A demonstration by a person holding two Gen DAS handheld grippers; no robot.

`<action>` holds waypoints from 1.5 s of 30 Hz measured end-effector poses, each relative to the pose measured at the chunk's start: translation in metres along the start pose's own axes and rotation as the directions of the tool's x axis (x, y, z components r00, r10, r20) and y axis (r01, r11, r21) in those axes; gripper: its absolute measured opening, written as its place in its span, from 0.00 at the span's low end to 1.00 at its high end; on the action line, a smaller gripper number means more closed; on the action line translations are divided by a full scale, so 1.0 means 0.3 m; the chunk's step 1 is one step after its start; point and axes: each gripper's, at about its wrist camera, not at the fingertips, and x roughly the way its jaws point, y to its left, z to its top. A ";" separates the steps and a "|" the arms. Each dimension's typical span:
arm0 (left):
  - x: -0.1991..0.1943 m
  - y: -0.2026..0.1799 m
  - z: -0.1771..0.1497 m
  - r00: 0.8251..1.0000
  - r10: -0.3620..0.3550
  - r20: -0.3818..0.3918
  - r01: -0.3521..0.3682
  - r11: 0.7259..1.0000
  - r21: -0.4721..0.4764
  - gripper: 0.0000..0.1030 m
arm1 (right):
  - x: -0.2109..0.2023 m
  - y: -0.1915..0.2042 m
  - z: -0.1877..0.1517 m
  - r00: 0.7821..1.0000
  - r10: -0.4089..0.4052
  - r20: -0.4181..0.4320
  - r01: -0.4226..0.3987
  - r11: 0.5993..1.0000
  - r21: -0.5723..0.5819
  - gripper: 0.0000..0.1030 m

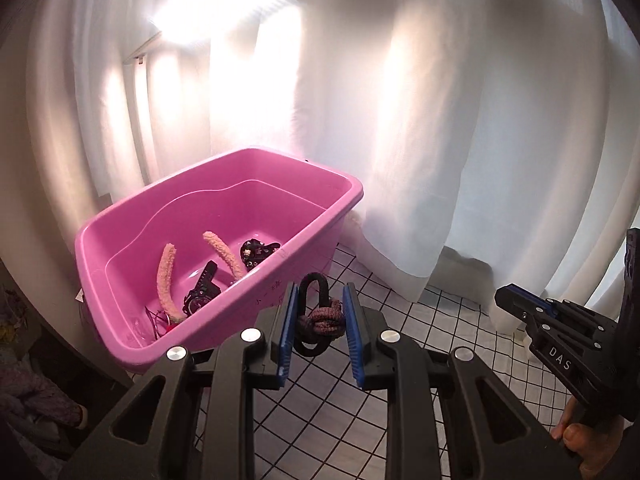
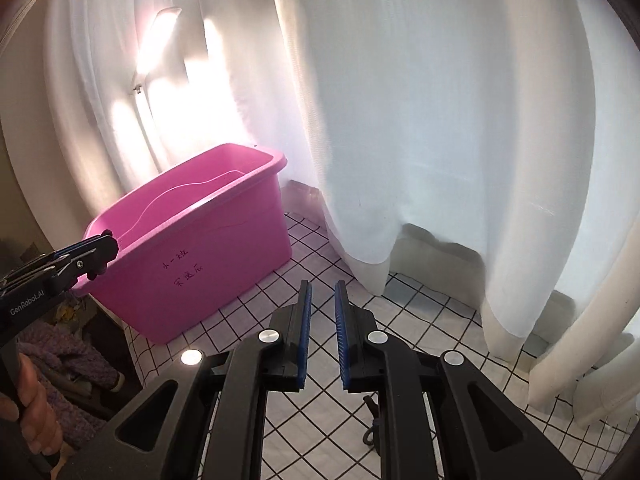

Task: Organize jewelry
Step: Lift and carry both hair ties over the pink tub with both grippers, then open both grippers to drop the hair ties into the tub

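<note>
The left claw [image 1: 320,320] grips a hair tie [image 1: 320,322]; carry it over the near rim of the bin [image 1: 224,296], then release. Right claw [image 2: 322,332] is clenched, empty.

White curtain [image 1: 460,140] hung across background, hem reaching checked tablecloth [image 1: 320,420]. Bright backlight seen through curtain folds at upper left. Purple knitted fabric [image 2: 76,360] bunched at lower left, below cloth edge. Small dark clip-like item [image 2: 372,420] lying on cloth, partly hidden.
</note>
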 end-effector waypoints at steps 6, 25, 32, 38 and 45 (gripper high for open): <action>0.013 0.135 0.081 0.999 0.037 0.023 -0.037 0.999 0.026 0.22 | 0.037 0.041 0.093 0.999 0.024 0.031 -0.025 0.999 0.035 0.10; 0.168 0.112 0.082 0.983 -0.154 -0.100 0.166 0.979 0.121 0.22 | 0.292 -0.162 -0.484 0.892 -0.247 -0.379 0.310 0.944 0.113 0.43; 0.160 0.132 0.082 0.982 -0.153 -0.107 0.166 0.978 0.128 0.22 | 0.291 -0.162 -0.509 0.884 -0.283 -0.371 0.340 0.935 0.096 0.11; 0.140 0.172 0.119 0.985 -0.157 -0.078 0.164 0.982 0.096 0.22 | 0.175 -0.160 -0.375 0.925 -0.256 -0.280 0.309 0.937 0.165 0.11; 0.107 0.320 0.190 0.998 -0.067 -0.018 0.067 0.998 0.019 0.23 | 0.021 0.062 0.083 0.997 -0.081 0.015 0.078 0.990 0.120 0.11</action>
